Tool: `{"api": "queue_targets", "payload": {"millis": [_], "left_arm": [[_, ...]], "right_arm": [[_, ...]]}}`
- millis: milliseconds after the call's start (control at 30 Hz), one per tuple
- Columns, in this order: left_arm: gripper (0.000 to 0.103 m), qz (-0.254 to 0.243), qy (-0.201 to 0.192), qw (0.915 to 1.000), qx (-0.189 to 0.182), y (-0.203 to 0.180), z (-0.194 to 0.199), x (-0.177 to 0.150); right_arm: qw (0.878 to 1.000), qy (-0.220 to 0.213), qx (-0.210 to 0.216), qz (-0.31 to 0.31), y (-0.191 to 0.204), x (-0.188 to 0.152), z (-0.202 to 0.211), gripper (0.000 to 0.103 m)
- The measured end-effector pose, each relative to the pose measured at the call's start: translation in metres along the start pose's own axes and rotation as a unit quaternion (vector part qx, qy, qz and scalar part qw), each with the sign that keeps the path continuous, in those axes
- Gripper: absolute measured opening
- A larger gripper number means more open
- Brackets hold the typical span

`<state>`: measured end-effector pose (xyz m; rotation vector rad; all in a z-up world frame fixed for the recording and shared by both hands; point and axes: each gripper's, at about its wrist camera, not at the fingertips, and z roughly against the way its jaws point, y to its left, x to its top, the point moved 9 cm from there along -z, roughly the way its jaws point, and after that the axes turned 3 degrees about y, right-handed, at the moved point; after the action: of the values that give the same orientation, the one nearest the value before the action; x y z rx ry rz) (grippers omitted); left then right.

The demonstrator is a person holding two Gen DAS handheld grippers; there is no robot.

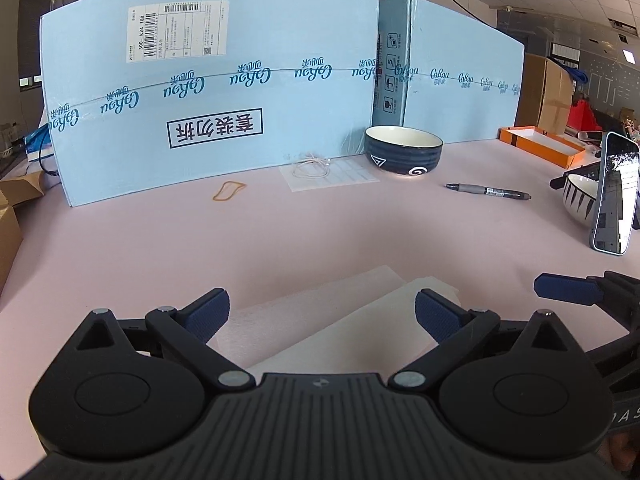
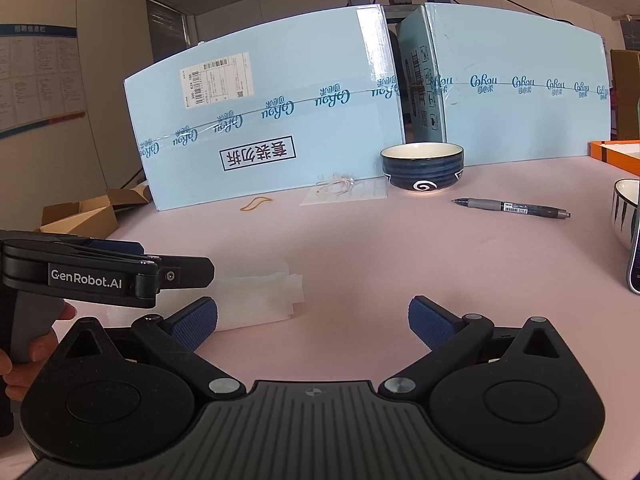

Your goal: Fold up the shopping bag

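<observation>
right wrist shows bag (image 2: 256,300) folded; both grippers (image 1: 322,314) (image 2: 312,320) spread, empty.

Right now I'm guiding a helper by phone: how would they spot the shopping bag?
Start at the pale blue cartons standing along the back of the pink table. Come toward the near edge: the shopping bag lies flat there, a white, translucent, folded sheet, the only soft thing nearby.

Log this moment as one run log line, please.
bag: folded flat on table | left gripper: open above bag | right gripper: open, beside bag | holding: nothing
</observation>
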<state>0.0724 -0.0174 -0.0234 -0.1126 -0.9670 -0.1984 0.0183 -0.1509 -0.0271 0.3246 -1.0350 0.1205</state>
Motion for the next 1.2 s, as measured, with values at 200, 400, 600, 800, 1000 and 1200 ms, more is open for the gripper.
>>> {"api": "queue_targets", "payload": {"millis": [200,400,600,800,1000,1200], "left_arm": [[0.1,0.014,0.038,0.9992,-0.005,0.007,-0.01,-0.01],[0.087,0.012,0.031,0.9994,-0.003,0.01,-0.01,-0.013],[0.035,0.017,0.032,0.9991,-0.023,0.01,-0.013,-0.016],[0.011,0.027,0.023,0.9984,-0.045,0.008,-0.01,-0.013],[0.051,0.076,-0.012,0.9963,-0.038,0.03,-0.001,0.001],[0.065,0.092,0.007,0.995,-0.038,0.038,-0.006,0.0]], "right_arm": [[1.0,0.003,-0.002,-0.001,0.0,0.0,-0.001,0.103],[1.0,-0.004,-0.003,-0.011,-0.003,0.001,0.002,0.103],[1.0,0.0,0.002,-0.014,-0.004,0.001,0.001,0.103],[1.0,0.003,0.005,-0.017,-0.004,0.0,0.001,0.103],[1.0,0.004,0.008,-0.02,-0.004,0.0,0.001,0.103],[1.0,0.0,0.014,-0.028,-0.005,0.0,0.003,0.103]]}}
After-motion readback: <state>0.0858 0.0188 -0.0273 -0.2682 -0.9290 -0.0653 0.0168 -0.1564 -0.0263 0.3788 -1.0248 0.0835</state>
